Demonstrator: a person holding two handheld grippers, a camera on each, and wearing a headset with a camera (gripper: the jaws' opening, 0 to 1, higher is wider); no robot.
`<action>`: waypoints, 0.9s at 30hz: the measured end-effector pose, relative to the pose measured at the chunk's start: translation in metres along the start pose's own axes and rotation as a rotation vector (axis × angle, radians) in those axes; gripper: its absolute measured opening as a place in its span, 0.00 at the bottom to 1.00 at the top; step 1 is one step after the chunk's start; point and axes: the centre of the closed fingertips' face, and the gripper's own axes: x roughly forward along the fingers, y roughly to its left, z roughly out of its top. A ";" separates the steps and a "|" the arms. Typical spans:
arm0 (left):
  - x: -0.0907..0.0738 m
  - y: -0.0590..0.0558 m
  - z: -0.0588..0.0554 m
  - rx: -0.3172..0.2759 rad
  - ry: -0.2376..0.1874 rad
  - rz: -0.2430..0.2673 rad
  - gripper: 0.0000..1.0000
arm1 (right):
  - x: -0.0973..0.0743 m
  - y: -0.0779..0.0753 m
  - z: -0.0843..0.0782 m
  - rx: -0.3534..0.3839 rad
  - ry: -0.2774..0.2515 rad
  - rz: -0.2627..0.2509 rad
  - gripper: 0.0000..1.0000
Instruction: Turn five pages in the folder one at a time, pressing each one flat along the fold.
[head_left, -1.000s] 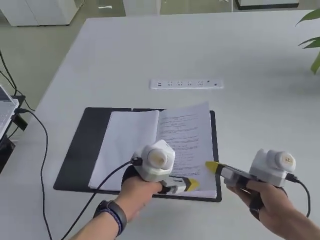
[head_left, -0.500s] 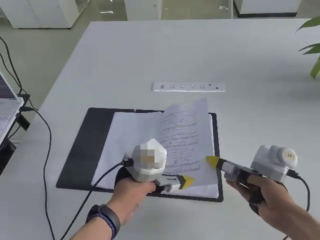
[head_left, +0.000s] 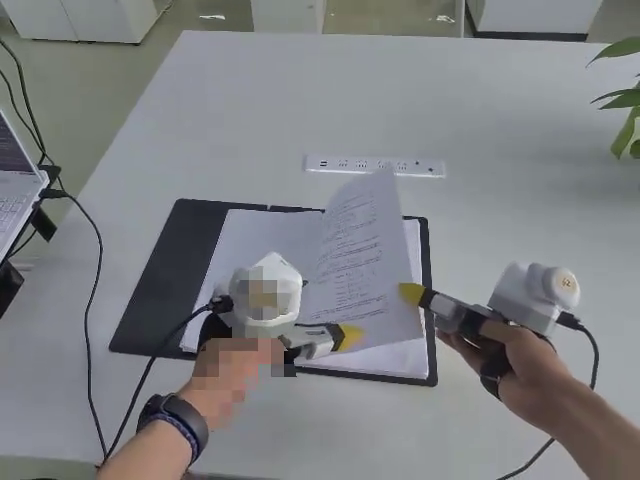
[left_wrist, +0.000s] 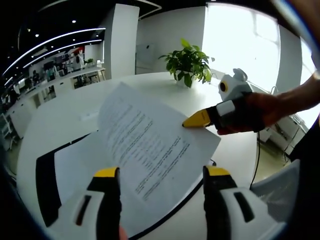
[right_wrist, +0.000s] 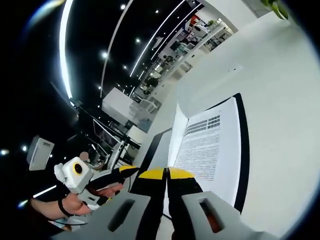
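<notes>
the black folder lies open on the white worktop, with a stack of printed sheets inside it. one printed page stands raised, curving up from the fold. my right claw is pinched closed on that page's outer edge. my left claw sits near the page's bottom edge, its jaws spread apart, gripping nothing.

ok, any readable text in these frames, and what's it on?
Nothing can be read.
Lifted page: printed lines, too small to read.
Page beneath it: printed block, blurred.
Power strip: no legible marking.
</notes>
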 end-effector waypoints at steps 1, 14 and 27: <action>-0.002 0.000 0.000 0.003 -0.002 0.002 0.67 | 0.001 0.002 0.001 0.003 -0.003 0.004 0.00; -0.016 -0.003 -0.003 -0.005 -0.023 0.028 0.68 | 0.023 0.038 0.010 0.032 -0.014 0.070 0.00; -0.046 0.018 0.005 -0.036 -0.082 0.090 0.71 | 0.060 0.073 0.007 0.027 0.026 0.146 0.00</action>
